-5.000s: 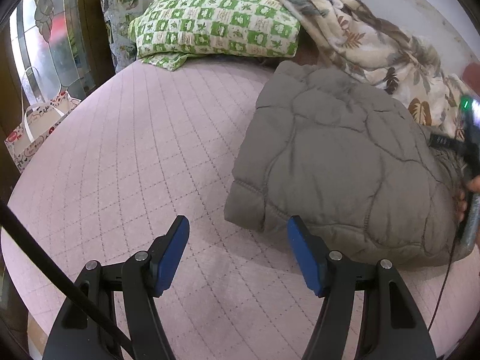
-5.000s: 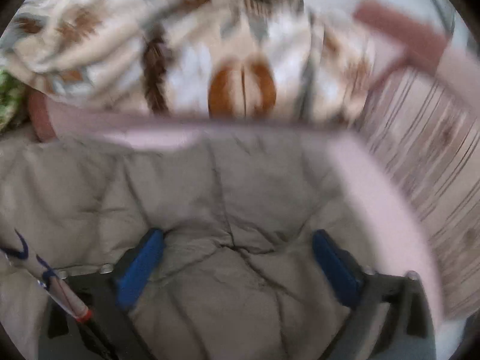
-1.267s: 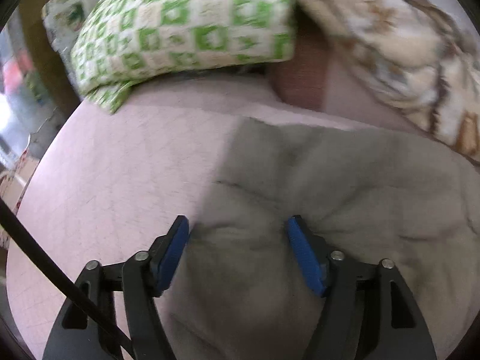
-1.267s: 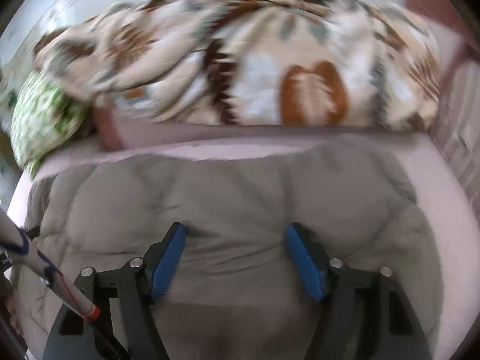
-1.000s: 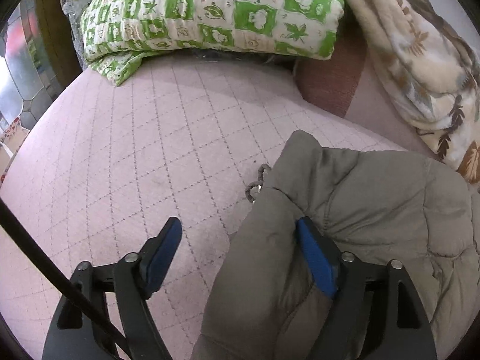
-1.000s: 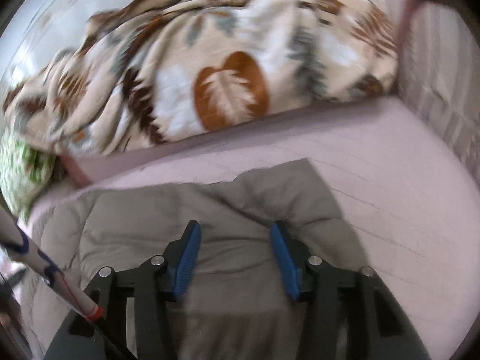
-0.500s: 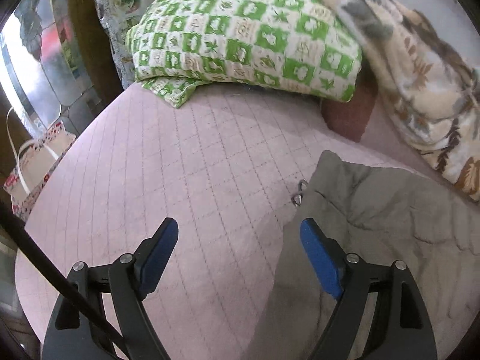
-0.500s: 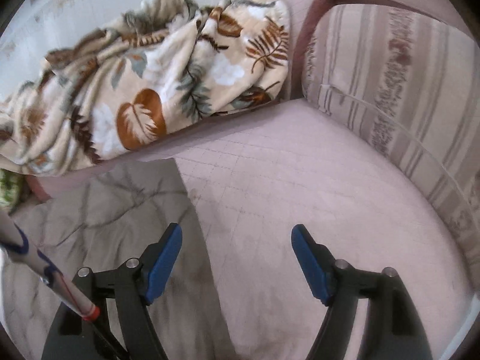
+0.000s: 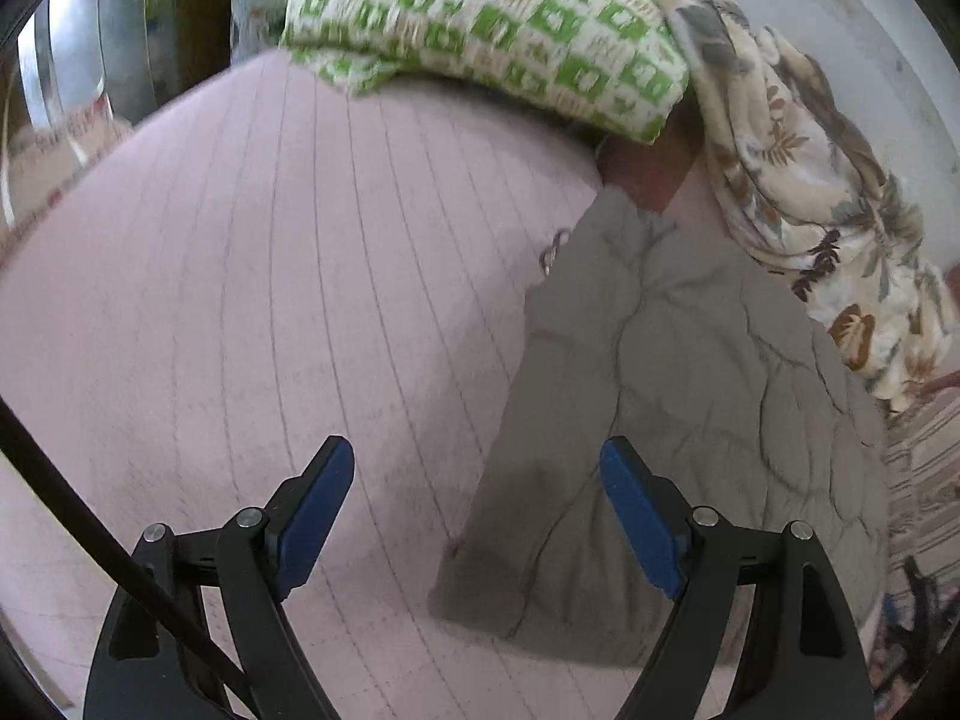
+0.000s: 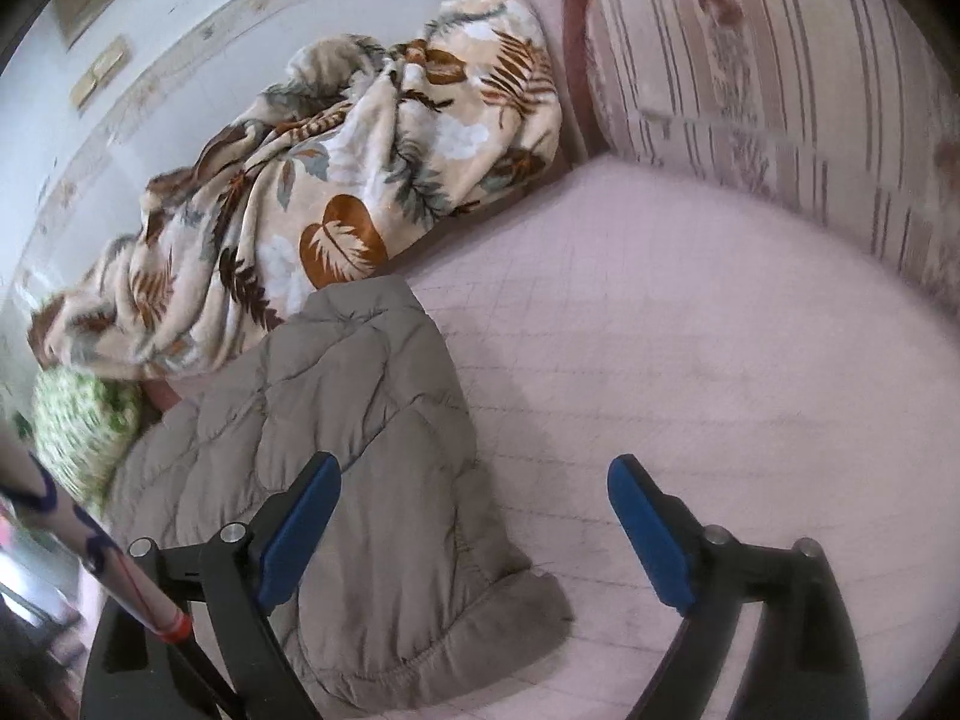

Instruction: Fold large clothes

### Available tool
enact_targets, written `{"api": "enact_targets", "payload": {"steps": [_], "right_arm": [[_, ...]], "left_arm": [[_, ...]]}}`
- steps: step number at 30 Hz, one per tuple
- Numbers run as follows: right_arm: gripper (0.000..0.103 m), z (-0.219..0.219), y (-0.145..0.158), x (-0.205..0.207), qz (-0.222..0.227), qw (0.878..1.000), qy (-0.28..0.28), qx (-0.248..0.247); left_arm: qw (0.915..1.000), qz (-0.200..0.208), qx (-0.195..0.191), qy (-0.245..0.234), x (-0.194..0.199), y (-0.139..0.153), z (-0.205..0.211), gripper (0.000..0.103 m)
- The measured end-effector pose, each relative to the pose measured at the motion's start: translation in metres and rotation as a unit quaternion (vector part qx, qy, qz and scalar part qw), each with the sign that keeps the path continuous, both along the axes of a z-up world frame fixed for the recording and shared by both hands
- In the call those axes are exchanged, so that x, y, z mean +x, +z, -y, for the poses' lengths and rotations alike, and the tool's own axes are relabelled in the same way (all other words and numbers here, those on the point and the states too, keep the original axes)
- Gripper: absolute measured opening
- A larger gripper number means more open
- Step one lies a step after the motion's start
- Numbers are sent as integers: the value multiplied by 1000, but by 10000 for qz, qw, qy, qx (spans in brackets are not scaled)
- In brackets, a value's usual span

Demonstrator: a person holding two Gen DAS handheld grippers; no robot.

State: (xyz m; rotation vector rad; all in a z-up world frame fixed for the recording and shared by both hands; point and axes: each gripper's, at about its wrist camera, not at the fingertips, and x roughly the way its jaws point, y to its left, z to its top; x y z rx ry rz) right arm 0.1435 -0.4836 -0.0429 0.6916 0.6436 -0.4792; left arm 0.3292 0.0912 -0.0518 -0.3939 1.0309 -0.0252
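Observation:
A grey-brown quilted jacket [image 9: 678, 420] lies folded into a long bundle on the pink quilted bed cover [image 9: 270, 300]. A metal zip pull [image 9: 555, 252] sticks out at its far left corner. My left gripper [image 9: 477, 516] is open and empty, raised above the jacket's left edge. In the right wrist view the jacket [image 10: 336, 450] lies at the lower left. My right gripper [image 10: 474, 528] is open and empty, raised above the jacket's right edge and the pink bed cover [image 10: 690, 360].
A green-and-white checked pillow [image 9: 492, 24] and a leaf-print blanket [image 9: 810, 192] lie along the far side of the bed. The blanket [image 10: 336, 198] also shows in the right wrist view, next to a striped cushion [image 10: 780, 84] at the right.
Both grippers have let go of the jacket, opened wide and pulled back and up from it. The jacket now lies flat, folded, on the bed.

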Motion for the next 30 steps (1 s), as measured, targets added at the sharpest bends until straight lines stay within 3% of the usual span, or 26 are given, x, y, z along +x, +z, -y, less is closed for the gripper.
{"api": "enact_targets", "payload": {"steps": [4,6,10,14,18,21,23,26,30], "right_arm": [[96,13,-20,3,167,9993,-123,325],[96,22,-29,14,-7,9988,-75,476],[99,31,-43,43,-377,9943,711,704],[103,37,-59,58,-417,9901,1064,818],[103,43,-75,71,-358,9806,1409,1314],[103,43,-87,81,-201,9662,1829,1806],[103,40,-95,85,-143,9574,2029,2048],[103,32,-99,89,-60,9537,2168,2085],[103,24,-105,91,73,9449,2335,2294]], "left_arm": [[9985,17,-539,-64,6,-19,-14,83],[9954,80,-949,-100,18,-27,-22,83],[9883,148,-1499,-222,41,-37,-27,83],[9880,140,-1463,-476,55,-46,-19,83],[9764,-111,-2010,-783,65,-67,-13,83],[9659,-215,-2434,-855,69,-78,-11,84],[9638,-263,-2473,-963,68,-80,-7,89],[9614,-383,-2438,-1214,65,-80,5,94],[9582,-449,-2496,-1326,61,-81,19,95]]}}
